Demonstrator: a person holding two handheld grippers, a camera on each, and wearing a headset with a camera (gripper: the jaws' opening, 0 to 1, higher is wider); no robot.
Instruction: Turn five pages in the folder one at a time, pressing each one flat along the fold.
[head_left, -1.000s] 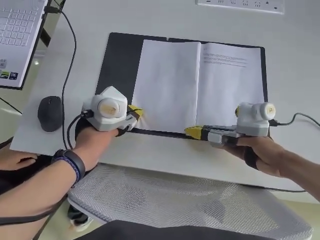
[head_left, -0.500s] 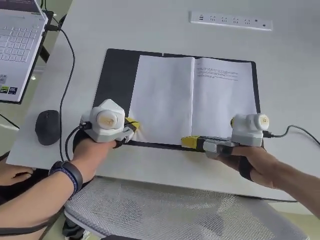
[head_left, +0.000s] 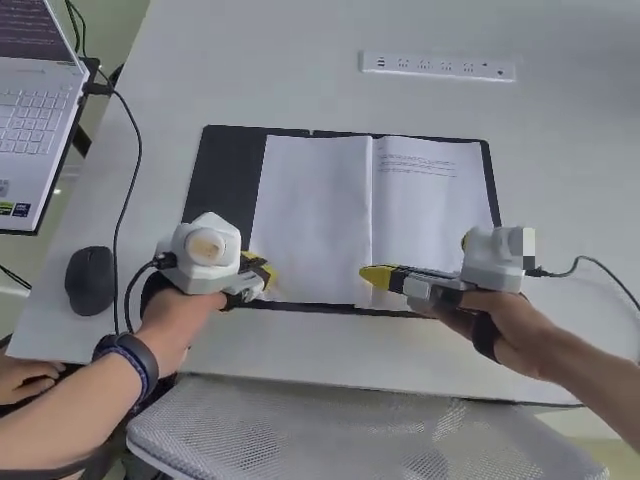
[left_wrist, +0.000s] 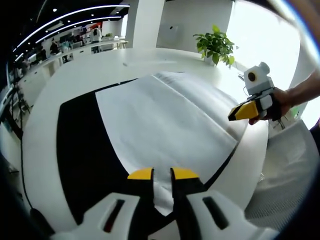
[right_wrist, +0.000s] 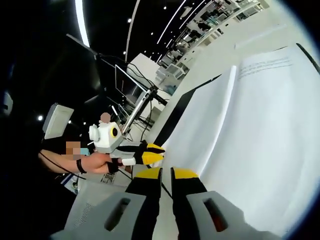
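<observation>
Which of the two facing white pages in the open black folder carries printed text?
The right-hand white page, with printed lines near its top edge; the left-hand white page is blank.

Black flat folder (head_left: 226, 185) lying open on the white tabletop (head_left: 300, 60)

Its left inner cover is bare and dark; two white paper pages spread flat over the rest. The left page (head_left: 310, 215) is blank, and the right page (head_left: 432, 225) has a few lines of small print (head_left: 415, 168) near its top. They meet at a straight central fold (head_left: 371, 215).
</observation>
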